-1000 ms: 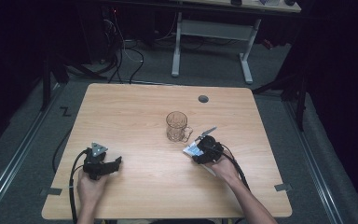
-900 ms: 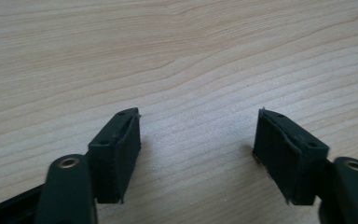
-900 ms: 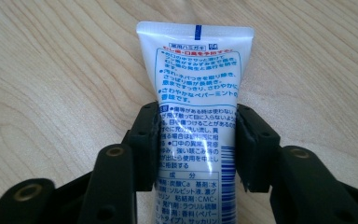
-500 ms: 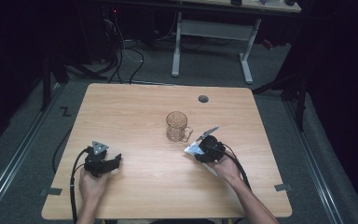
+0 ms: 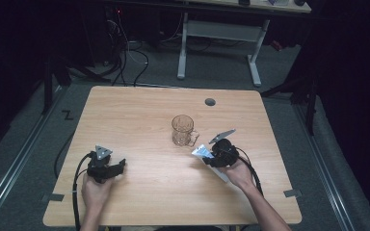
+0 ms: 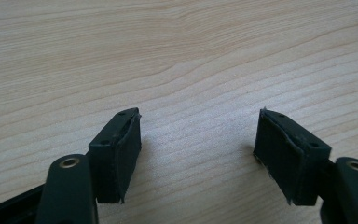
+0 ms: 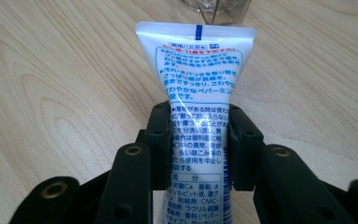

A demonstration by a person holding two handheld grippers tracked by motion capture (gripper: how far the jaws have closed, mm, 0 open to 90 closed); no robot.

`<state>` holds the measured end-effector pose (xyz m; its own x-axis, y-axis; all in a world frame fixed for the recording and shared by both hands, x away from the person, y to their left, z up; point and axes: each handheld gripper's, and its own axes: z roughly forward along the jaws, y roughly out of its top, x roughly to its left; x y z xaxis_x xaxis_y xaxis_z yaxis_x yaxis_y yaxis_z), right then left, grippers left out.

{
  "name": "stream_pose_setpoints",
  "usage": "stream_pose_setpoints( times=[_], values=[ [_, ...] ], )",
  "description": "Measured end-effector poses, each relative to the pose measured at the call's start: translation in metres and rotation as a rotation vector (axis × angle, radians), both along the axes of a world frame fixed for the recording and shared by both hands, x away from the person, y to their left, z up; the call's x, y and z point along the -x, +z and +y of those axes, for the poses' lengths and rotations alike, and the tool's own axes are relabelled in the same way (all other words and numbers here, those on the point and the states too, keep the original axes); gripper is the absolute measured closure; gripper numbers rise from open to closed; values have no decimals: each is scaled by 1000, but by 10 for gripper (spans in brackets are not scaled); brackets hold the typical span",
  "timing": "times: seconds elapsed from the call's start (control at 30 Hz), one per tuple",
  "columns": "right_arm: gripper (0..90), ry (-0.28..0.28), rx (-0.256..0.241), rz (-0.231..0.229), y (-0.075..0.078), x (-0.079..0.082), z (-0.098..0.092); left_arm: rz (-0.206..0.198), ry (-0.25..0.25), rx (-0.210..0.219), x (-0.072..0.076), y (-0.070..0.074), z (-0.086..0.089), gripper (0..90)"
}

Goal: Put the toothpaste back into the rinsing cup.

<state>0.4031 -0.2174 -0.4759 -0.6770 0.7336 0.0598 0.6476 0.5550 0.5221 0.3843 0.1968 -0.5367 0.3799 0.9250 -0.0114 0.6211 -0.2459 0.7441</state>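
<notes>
A clear glass mug [image 5: 182, 130] stands upright near the middle of the wooden table [image 5: 139, 110], handle toward the right. My right gripper [image 5: 213, 156] is just right of it, shut on a white toothpaste tube [image 5: 204, 151] with blue print. In the right gripper view the tube [image 7: 196, 74] rises between the black jaws, crimped flat end pointing at the mug's base [image 7: 214, 8]. My left gripper [image 5: 118, 166] rests low at the table's front left, open. Its pads [image 6: 121, 154] stand wide apart over bare wood with nothing between them.
A round grey grommet [image 5: 210, 102] sits in the tabletop at the back right. Black cables trail from both grippers over the front edge. Beyond the table stand a white desk frame [image 5: 219, 29] and dark floor with cables.
The right gripper with the tube has shifted slightly, staying beside the mug. The left gripper has hardly moved.
</notes>
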Motion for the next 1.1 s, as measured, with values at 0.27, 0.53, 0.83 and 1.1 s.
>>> stream_pose_setpoints(
  times=[0.27, 0.53, 0.83, 1.1],
  values=[
    [662, -6, -50, -31, 9, 4, -7, 0, -1, 0, 0, 0, 0, 313],
    [658, -2, -77, -61, 13, 6, -9, 0, -1, 0, 0, 0, 0, 312],
    [658, -15, -120, -97, 21, 8, -16, 0, -1, 0, 0, 0, 0, 311],
    [658, -15, -127, -139, 34, 7, -18, 0, 0, 0, 0, 0, 0, 311]
  ],
)
